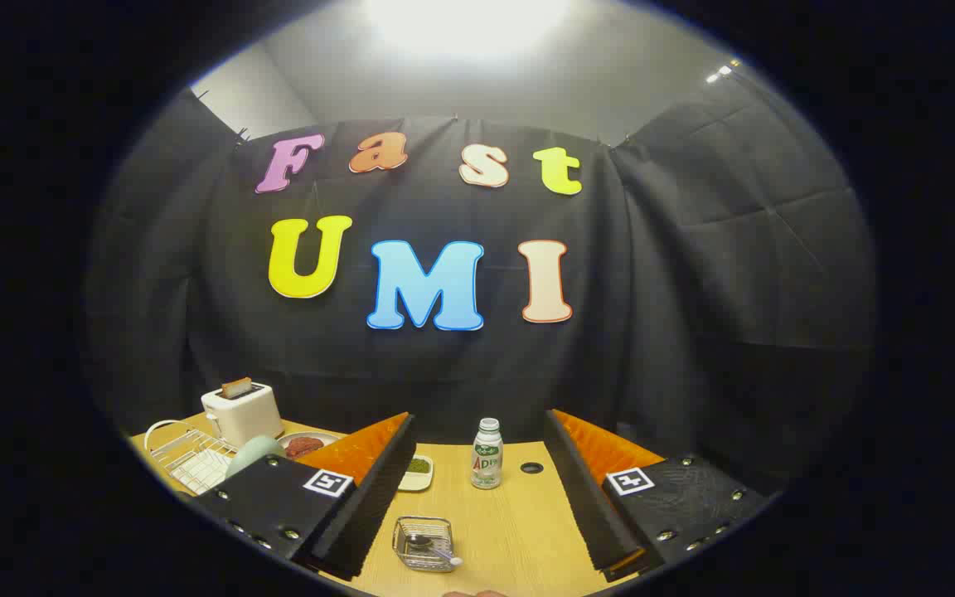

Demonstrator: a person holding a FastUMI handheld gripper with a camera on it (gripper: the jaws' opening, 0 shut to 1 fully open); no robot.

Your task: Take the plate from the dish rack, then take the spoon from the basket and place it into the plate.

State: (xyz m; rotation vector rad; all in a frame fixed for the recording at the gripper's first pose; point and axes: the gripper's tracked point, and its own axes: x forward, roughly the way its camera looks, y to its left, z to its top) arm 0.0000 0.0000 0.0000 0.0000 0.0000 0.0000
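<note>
tool (477, 514) – spread, holding nothing | basket (424, 543) with spoon (430, 547) between fingers | plate (250, 454) in dish rack (187, 456)

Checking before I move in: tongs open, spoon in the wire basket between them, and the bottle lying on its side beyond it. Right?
Not quite. In the gripper view the bottle stands upright beyond the basket. The rest holds: tongs open, spoon in the basket between them.

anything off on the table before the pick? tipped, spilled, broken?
Nothing stands out. Bottle upright beyond the open gripper, spoon inside its basket between the fingers, plate leaning in the dish rack, toaster upright.
</note>
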